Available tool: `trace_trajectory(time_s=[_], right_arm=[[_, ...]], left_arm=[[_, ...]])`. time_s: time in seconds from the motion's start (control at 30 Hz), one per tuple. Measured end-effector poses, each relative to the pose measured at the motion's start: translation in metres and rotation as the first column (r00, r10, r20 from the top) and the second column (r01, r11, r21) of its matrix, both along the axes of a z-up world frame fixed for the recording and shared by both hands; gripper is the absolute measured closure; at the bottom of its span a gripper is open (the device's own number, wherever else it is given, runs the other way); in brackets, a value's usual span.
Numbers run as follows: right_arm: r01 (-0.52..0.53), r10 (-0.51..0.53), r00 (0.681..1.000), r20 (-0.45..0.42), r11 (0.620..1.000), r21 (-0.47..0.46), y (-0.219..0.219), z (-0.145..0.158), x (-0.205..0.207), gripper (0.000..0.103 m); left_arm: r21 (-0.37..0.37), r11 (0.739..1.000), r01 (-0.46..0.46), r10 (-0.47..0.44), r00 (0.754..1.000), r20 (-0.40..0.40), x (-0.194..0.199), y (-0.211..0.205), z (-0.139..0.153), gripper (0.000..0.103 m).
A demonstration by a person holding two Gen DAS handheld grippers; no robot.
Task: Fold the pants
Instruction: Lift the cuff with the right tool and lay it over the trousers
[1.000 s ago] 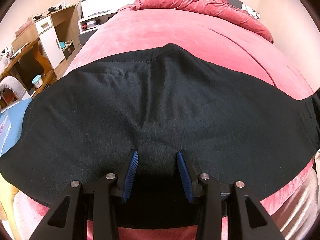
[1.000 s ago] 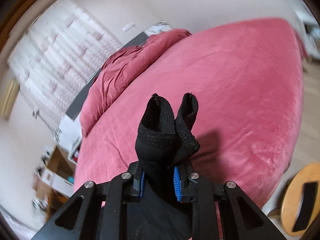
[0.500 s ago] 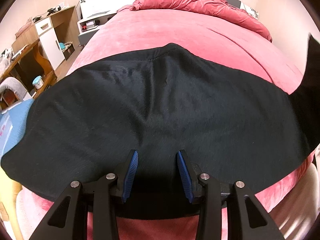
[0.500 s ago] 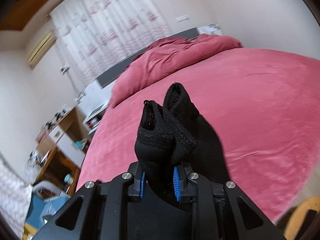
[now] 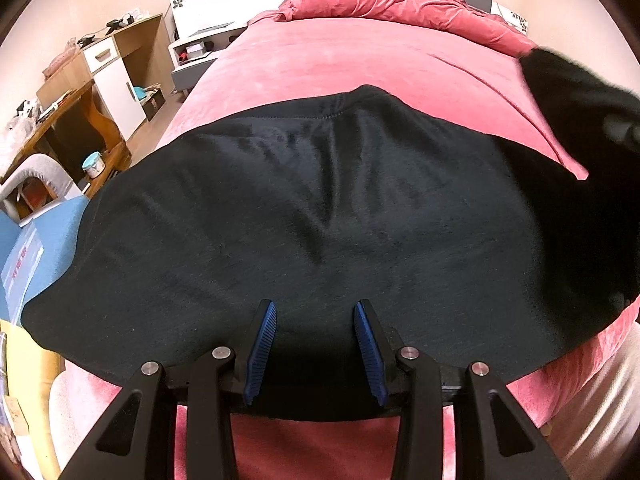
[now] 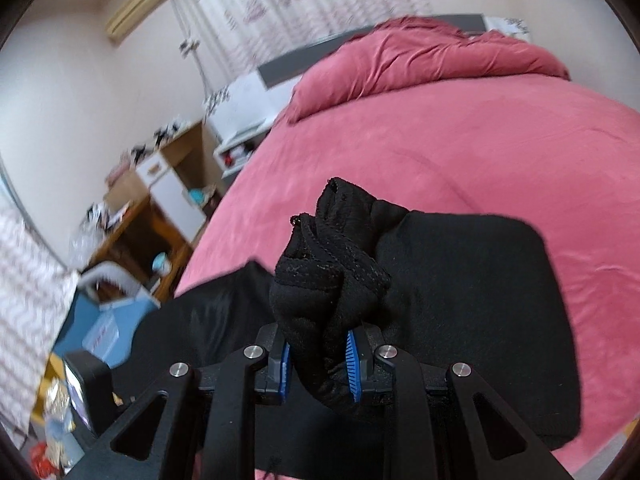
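Black pants (image 5: pixel 320 216) lie spread across the near part of a pink bed (image 5: pixel 360 52). My left gripper (image 5: pixel 316 344) is open, its blue pads low over the near edge of the pants, holding nothing. My right gripper (image 6: pixel 318 360) is shut on a bunched end of the pants (image 6: pixel 332 252), lifted above the flat part of the pants (image 6: pixel 460 300). In the left wrist view that raised end (image 5: pixel 576 92) shows at the right edge.
A crumpled pink duvet (image 5: pixel 400 0) lies at the head of the bed. Wooden desks and a cabinet (image 5: pixel 100 80) stand to the left, with a blue box (image 5: pixel 24 248) near the bed's corner. A small device with a screen (image 6: pixel 84 388) sits at lower left in the right wrist view.
My right gripper has swung leftward with the bunched pants end, carrying it up and over the flat pants. The raised end has come into the left wrist view. The left gripper has stayed put.
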State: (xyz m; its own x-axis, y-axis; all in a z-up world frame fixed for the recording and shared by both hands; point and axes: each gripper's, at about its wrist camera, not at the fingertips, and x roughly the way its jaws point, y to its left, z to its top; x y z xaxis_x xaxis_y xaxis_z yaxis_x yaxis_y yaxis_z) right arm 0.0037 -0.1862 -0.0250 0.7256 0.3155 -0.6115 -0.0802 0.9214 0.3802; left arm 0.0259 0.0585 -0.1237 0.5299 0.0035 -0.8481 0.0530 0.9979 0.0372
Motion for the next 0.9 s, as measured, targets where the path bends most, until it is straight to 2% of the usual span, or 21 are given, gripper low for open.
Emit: trace_trajectory(time_s=[0.27,0.33,0.4,0.47,0.53,0.6,0.7,0.8,0.9], right_arm=[[-0.088,0.084,0.990,-0.117,0.996,-0.032,0.031,-0.049,0.012,0.080],[-0.105,0.099,0.984,-0.147,0.994,-0.032,0.034,-0.060,0.013,0.077],[-0.119,0.112,0.980,-0.165,0.992,-0.036,0.036,-0.067,0.012,0.070],[-0.158,0.158,0.973,-0.171,0.987,0.015,0.037,-0.074,0.011,0.045],[-0.194,0.206,0.965,-0.160,0.977,0.088,0.034,-0.076,0.006,0.038],[-0.217,0.226,0.964,-0.142,0.973,0.075,0.034,-0.073,-0.001,0.039],[-0.243,0.248,0.966,-0.079,0.968,0.062,0.024,-0.061,-0.017,0.039],[-0.168,0.170,0.985,-0.017,0.982,0.083,-0.003,-0.047,-0.030,0.039],[-0.021,0.023,0.999,-0.023,0.997,0.072,-0.038,-0.043,-0.035,0.040]], left_arm=[[-0.002,1.000,0.003,-0.003,1.000,-0.001,0.003,0.001,-0.002,0.061],[0.003,1.000,0.003,-0.003,1.000,0.001,0.003,0.000,-0.002,0.061],[0.010,1.000,0.003,-0.003,1.000,0.003,0.002,-0.001,-0.003,0.061],[0.015,1.000,0.003,-0.003,1.000,0.005,0.002,-0.003,-0.003,0.061],[0.006,1.000,0.001,-0.002,1.000,0.006,0.001,-0.002,-0.004,0.061],[-0.031,1.000,0.000,0.000,1.000,0.002,0.000,0.001,-0.002,0.061],[-0.145,0.989,0.007,-0.006,1.000,0.009,-0.002,0.008,0.004,0.061],[-0.227,0.973,0.044,-0.032,0.998,0.055,-0.006,0.007,0.014,0.061],[-0.290,0.952,0.100,-0.079,0.993,0.085,0.000,-0.003,0.025,0.061]])
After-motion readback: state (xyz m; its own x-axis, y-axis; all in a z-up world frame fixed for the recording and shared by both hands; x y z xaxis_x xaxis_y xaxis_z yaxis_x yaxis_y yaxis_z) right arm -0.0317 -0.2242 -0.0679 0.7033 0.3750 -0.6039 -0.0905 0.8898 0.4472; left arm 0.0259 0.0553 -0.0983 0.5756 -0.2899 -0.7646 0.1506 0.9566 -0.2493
